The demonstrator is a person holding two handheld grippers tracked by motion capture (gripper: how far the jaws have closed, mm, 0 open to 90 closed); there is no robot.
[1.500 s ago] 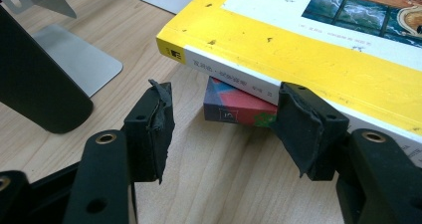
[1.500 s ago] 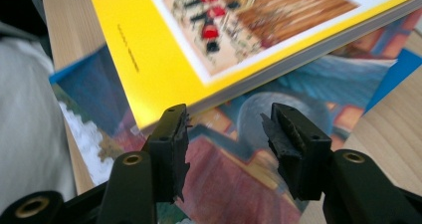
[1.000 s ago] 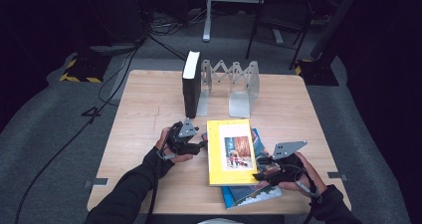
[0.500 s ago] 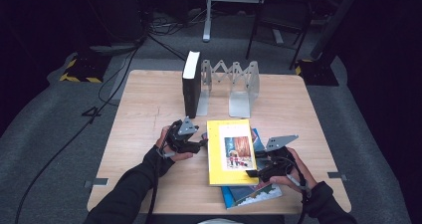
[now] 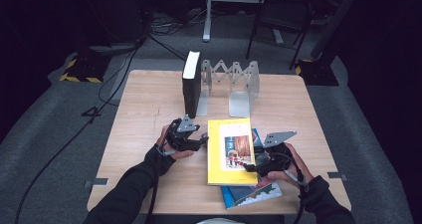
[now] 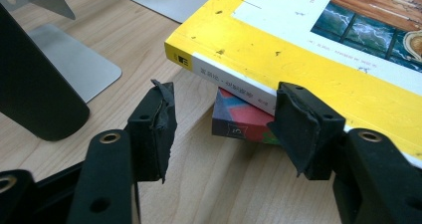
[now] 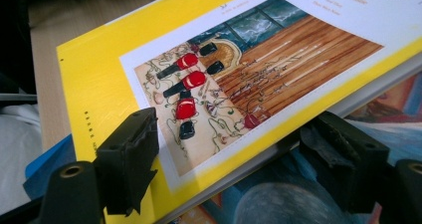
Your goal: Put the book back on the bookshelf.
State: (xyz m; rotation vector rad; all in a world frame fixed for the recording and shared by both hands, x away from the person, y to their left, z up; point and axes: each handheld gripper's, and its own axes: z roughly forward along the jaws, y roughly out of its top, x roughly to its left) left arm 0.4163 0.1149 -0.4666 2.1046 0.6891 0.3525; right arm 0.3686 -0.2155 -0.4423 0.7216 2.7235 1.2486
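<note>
Nearest the person, the blue book (image 5: 249,194) lies flat on the table (image 5: 144,114), close to its near edge, its corner sticking out from under the yellow book (image 5: 229,152). The yellow book rests on top of it, cover up, and runs from the near edge toward the middle of the table.

The right tool (image 5: 256,167) sits at the yellow book's right-hand edge, held in the right hand (image 5: 286,171). In the right gripper view its jaws straddle that edge: one jaw stands over the yellow cover (image 7: 99,84), the other lies lower, beside the page block and over the blue book (image 7: 278,194). The jaws have just been closing a little, yet a gap shows at each pad, so the tool is released with the book's edge between the jaws.

The left tool (image 5: 201,140) is at the yellow book's left side, near its far corner, held in the left hand (image 5: 174,144). In the left gripper view its jaws stand apart and level with the table; they too have just been closing slightly. The right-hand pad sits just at the yellow book's spine (image 6: 234,79); whether it touches I cannot tell. The other pad is clear of everything, so this tool grips nothing.

Farther off, a black book (image 5: 191,84) stands upright against a metal folding rack (image 5: 239,84) near the table's far edge.
</note>
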